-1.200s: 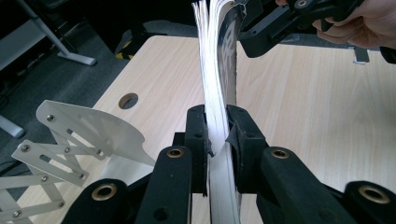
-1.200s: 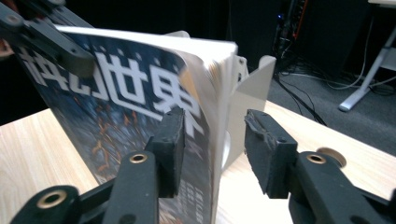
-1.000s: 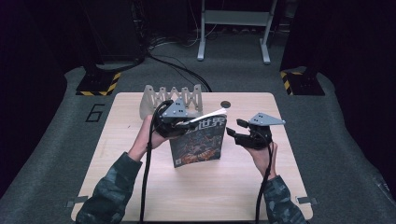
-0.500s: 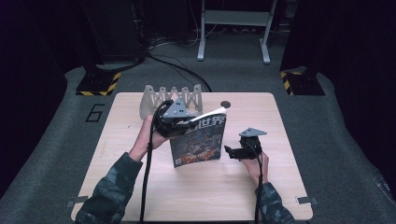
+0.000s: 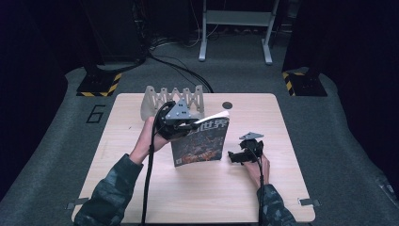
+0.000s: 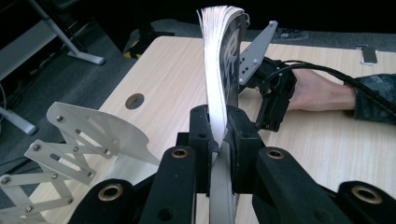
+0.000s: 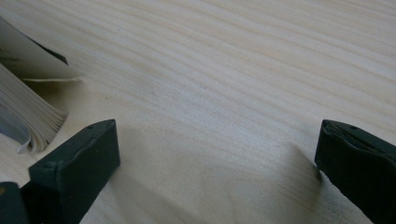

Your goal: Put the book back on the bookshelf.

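The left gripper is clenched on a magazine, its two black jaws pressed against either side of the pages near the spine edge. In the left gripper view the magazine rises straight up from between the jaws, standing on edge, its white page block fanned slightly at the top and its dark cover facing the far side. From the high view the cover carries large white characters at the top and an orange-red picture below, and the lower edge of the magazine meets the wooden table just ahead of the left hand.

Behind the left gripper, toward the far edge of the table, stands a grey expanding file rack, an accordion of riveted slats and plates; its slots hold nothing that can be seen. In the left gripper view the rack lies close to the left of the jaws, with a round cable hole in the tabletop beyond it.

The right gripper sits low just beside the magazine's right side, apart from it. Its jaws are spread wide with bare wood between them in the right gripper view, grasping nothing; the magazine's lower page corner lies just beyond the left jaw.
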{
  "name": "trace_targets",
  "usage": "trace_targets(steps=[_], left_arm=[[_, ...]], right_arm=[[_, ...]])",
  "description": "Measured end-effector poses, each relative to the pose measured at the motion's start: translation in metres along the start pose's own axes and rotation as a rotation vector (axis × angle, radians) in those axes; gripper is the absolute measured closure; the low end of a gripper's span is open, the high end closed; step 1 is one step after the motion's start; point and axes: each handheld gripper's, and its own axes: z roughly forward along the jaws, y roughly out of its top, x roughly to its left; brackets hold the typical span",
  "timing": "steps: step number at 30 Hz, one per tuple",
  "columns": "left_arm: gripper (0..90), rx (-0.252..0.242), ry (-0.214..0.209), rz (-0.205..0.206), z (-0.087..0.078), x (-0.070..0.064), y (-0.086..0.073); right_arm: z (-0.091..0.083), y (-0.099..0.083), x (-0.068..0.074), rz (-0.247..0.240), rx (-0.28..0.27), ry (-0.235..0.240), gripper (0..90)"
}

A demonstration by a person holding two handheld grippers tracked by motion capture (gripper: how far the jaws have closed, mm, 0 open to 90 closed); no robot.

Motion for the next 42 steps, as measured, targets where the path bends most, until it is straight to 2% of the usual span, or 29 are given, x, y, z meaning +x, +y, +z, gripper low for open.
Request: trace_targets(steps=[4,6,8,10,19,27,28,30,42], left_arm=[[82.2,0.018,0.007,0.013,-0.003,0.001,0.004],[82.2,0.021,0.014,0.02,-0.005,0.001,0.005],[82.2,0.026,0.025,0.016,-0.008,0.001,0.005],[82.1,0.031,0.03,0.016,-0.012,0.003,0.005],[82.0,0.056,0.058,0.002,-0.025,0.011,0.003],[82.1,0.067,0.087,-0.018,-0.034,0.019,-0.001],[82.1,0.071,0.091,-0.02,-0.035,0.02,-0.001],[82.1,0.073,0.102,-0.024,-0.038,0.023,-0.003],[82.1,0.093,0.155,-0.085,-0.051,0.037,-0.017]], right_arm=[[0.001,-0.001,0.001,0.01,0.0,0.0,0.0],[0.001,-0.001,0.001,0.0,0.002,-0.005,0.0],[0.001,-0.001,0.001,-0.001,-0.01,-0.001,0.0],[0.0,-0.001,0.001,0.01,0.007,0.006,0.0],[0.002,0.0,0.001,0.008,0.005,0.01,0.4],[0.002,0.0,0.001,0.01,0.009,0.012,0.8],[0.002,0.0,0.0,-0.006,0.005,0.012,0.9],[0.002,0.0,0.0,-0.003,0.001,0.011,1.0],[0.001,0.0,-0.001,-0.009,0.002,0.02,1.7]])
